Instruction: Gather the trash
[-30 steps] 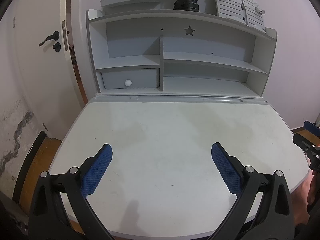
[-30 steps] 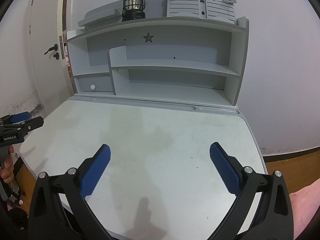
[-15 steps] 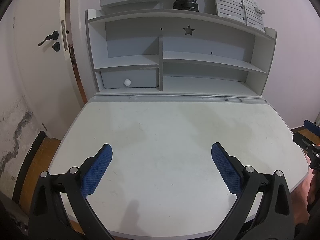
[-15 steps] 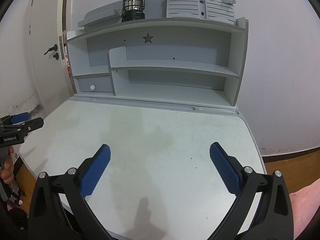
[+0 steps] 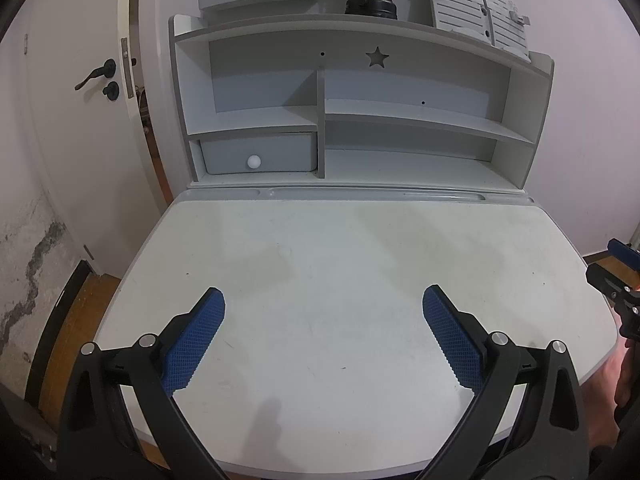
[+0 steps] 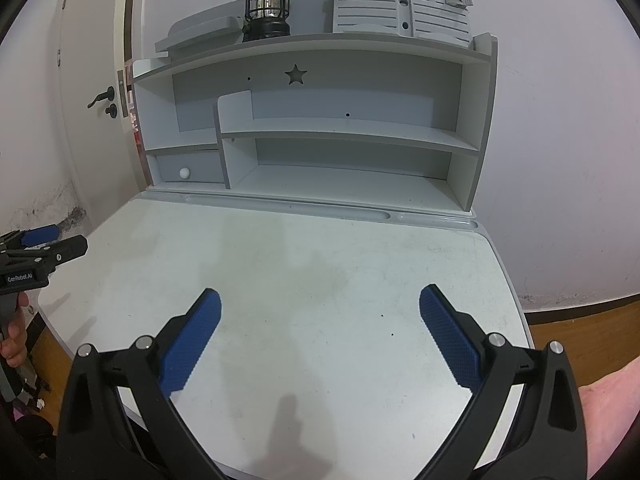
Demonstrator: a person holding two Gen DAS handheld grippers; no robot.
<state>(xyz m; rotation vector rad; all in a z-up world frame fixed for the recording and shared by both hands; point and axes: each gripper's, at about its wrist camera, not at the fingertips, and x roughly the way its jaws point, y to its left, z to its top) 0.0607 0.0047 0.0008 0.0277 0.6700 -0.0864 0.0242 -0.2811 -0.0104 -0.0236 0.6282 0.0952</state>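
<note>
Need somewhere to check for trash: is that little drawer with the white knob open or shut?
Shut: the drawer front sits flush inside its shelf compartment.

Dim, even indoor light, soft shadows on the desk (image 5: 340, 260), sharp focus, strong fisheye bending with dark corners

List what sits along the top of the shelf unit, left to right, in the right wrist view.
Flat grey tray → black lantern → slatted grey book stand.
</note>
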